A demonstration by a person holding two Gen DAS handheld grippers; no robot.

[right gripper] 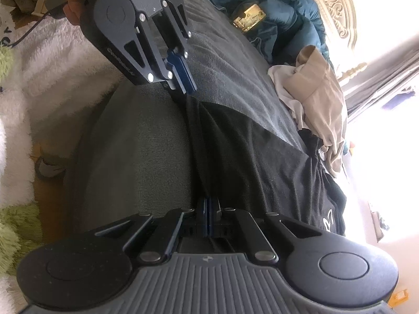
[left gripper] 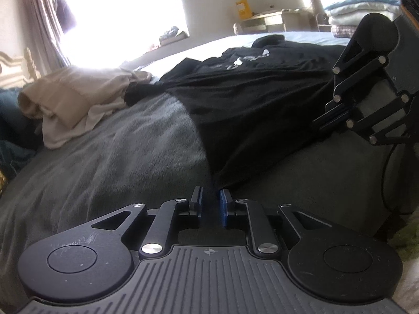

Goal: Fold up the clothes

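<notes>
A black T-shirt (left gripper: 248, 99) with white print lies spread on the grey blanket (left gripper: 117, 144), and its hem hangs over the bed's near edge. In the left wrist view my left gripper (left gripper: 211, 201) has its blue pads a small gap apart, with the shirt's hem corner reaching into the gap. The right wrist view shows that left gripper (right gripper: 189, 89) at the end of a bunched ridge of the T-shirt (right gripper: 262, 151). My right gripper (right gripper: 208, 209) is shut on the hem further along. In the left wrist view the right gripper (left gripper: 318, 123) is at the far right.
A crumpled beige garment (left gripper: 73, 96) lies beyond the shirt on the blanket (right gripper: 144, 136). Teal bedding (right gripper: 282, 7) is piled by the ornate headboard (right gripper: 332, 5). Folded linens (left gripper: 361, 7) and a desk (left gripper: 272, 18) stand at the back. A white shaggy rug (right gripper: 52, 60) and a shoe (right gripper: 49, 168) lie beside the bed.
</notes>
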